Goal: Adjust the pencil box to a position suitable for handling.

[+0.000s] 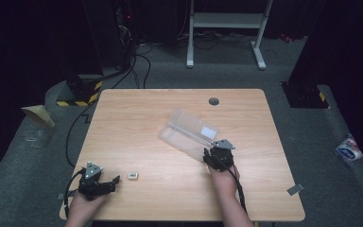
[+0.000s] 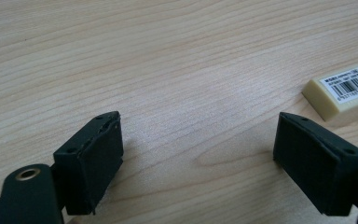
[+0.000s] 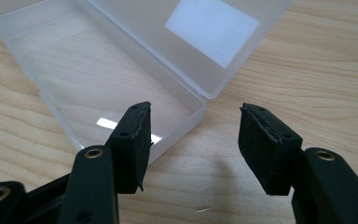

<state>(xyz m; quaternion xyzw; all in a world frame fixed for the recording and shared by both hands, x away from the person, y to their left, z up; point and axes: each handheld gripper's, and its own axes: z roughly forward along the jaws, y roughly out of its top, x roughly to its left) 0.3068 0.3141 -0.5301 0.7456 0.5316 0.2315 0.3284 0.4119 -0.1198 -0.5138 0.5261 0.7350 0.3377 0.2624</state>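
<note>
A clear plastic box (image 1: 184, 135) lies open on the wooden table (image 1: 146, 118), right of centre, its lid (image 3: 209, 23) raised and bearing a white label. My right gripper (image 1: 211, 153) sits at the box's near right corner. In the right gripper view the right gripper (image 3: 193, 135) is open, its left jaw over the box's tray (image 3: 102, 79), its right jaw over bare wood, and the corner lies between them untouched. A small cream eraser (image 1: 133, 175) with a barcode lies near the front left. My left gripper (image 1: 113, 183) is open just left of the eraser (image 2: 342, 91), nothing between its jaws.
A round cable hole (image 1: 213, 100) sits near the table's far edge. Beyond the table stand a white desk frame (image 1: 227, 28) and cables on the carpet. A packet (image 1: 349, 149) lies on the floor at the right.
</note>
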